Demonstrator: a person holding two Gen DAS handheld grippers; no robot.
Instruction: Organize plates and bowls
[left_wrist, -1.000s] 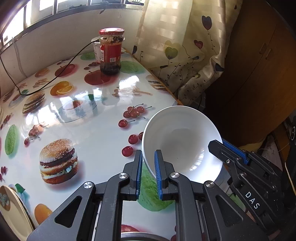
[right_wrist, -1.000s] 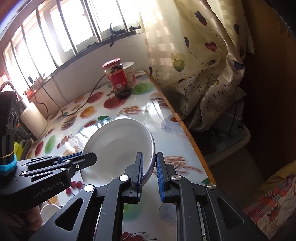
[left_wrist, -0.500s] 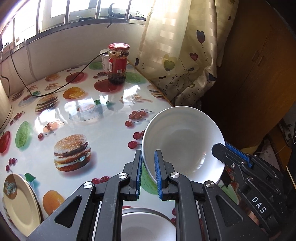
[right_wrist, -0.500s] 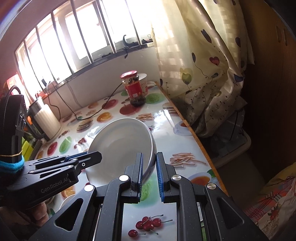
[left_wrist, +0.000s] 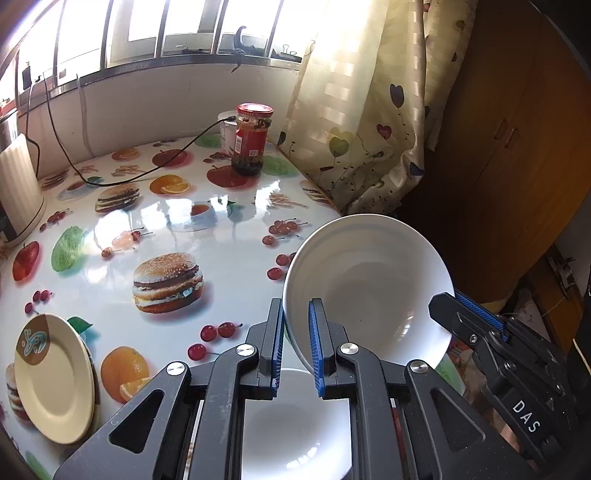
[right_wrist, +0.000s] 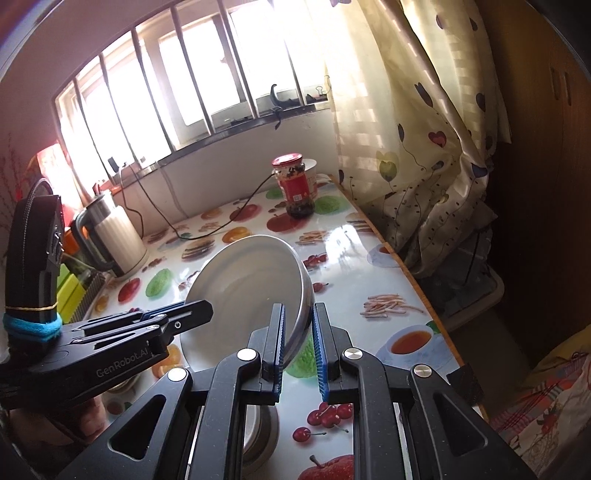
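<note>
A white bowl (left_wrist: 369, 288) hangs tilted above the table, held by both grippers at opposite sides of its rim. My left gripper (left_wrist: 295, 314) is shut on its near-left rim, and my right gripper (left_wrist: 448, 299) pinches the right rim. In the right wrist view my right gripper (right_wrist: 298, 317) is shut on the bowl (right_wrist: 243, 288), with the left gripper (right_wrist: 201, 308) clamped on its left edge. A second white bowl (left_wrist: 295, 424) rests on the table below, partly hidden by the fingers. A cream plate (left_wrist: 51, 376) lies at the near left.
The table (left_wrist: 229, 251) has a glossy cloth printed with fruit and burgers. A red-lidded jar (left_wrist: 253, 138) stands at the back with a white cup behind it. A kettle (right_wrist: 110, 236) and black cord (left_wrist: 122, 177) are at the left. A curtain (right_wrist: 417, 147) hangs past the right edge.
Both grippers have lifted the bowl and drawn it back toward the near edge. The lower bowl and the cream plate have come into view beneath and to the left.
</note>
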